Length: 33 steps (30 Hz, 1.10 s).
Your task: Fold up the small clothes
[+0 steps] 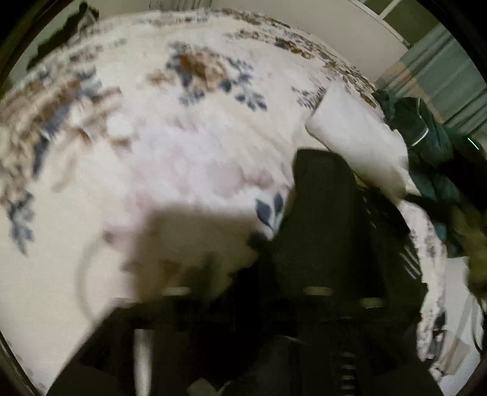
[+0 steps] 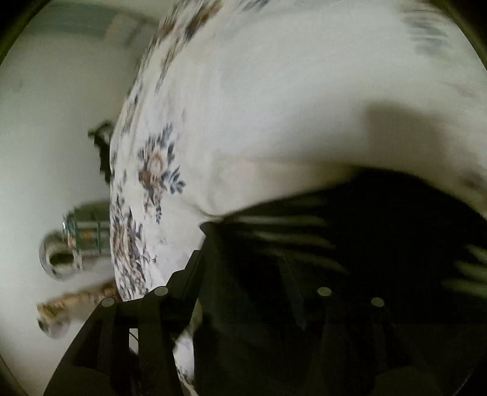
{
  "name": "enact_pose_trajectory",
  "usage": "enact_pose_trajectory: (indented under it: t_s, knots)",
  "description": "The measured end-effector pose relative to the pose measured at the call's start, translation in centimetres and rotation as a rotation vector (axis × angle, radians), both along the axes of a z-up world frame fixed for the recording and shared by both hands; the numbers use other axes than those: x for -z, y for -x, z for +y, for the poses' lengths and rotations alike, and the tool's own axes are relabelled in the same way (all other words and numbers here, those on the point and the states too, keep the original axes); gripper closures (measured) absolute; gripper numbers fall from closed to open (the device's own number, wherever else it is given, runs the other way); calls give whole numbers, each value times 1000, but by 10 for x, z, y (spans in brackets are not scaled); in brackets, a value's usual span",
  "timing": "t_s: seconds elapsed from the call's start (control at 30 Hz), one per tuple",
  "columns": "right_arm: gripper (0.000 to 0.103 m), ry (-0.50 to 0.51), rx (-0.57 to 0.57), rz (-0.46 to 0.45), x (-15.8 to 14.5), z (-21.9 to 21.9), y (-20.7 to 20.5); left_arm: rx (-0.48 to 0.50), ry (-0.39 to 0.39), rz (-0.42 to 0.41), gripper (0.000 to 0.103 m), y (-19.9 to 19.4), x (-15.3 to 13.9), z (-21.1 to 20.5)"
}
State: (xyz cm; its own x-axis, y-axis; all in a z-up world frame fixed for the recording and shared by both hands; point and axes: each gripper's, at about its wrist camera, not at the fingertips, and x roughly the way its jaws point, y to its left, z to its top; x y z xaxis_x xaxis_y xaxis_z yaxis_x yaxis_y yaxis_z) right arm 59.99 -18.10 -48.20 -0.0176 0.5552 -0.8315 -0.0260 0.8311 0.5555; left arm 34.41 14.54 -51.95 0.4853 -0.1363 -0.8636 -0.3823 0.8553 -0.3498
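left hand-held gripper [image 1: 243, 240] over floral bedspread [image 1: 182, 137], pale wall [image 1: 319, 24] beyond

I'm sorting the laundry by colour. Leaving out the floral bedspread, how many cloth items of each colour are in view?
White folded piece: 1
Dark green heap: 1 (too bunched to tell how many pieces it holds)
Black garment with pale stripes: 1
Total: 3
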Motion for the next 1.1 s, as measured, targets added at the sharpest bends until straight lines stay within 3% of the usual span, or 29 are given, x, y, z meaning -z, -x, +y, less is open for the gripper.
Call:
enact_pose_trajectory:
  t_s: [0.03,0.17,0.23,0.4,0.57,0.7,0.83,0.87,0.9,1.03,1.1]
  knots:
    - [49,23,38,-16,-15,-29,12,-3,-41,1,4,0,-6,-1]
    - [44,259,202,-90,-64,-158,78,13,-141,40,3,12,-8,-9]
    - [44,329,286,-77,-73,-213,110,16,-157,76,3,29,1,-14]
    - [44,283,492,59,-40,-312,167,55,-178,212,3,76,38,-47]
    - [44,311,524,72,14,-340,159,66,-234,224,0,90,68,-59]
    - [44,210,552,98,64,-356,128,30,-223,213,0,85,76,-54]
    - [45,53,574,155,108,-350,108,11,-266,162,0,89,79,-58]
    - [80,39,559,131,109,-348,108,4,-272,149,0,90,79,-59]
    - [94,46,522,116,107,-343,107,2,-275,145,0,91,79,-59]
    - [98,97,584,12,84,-358,110,4,-265,189,0,88,78,-57]
    - [97,63,582,79,97,-365,107,0,-258,222,0,83,74,-55]
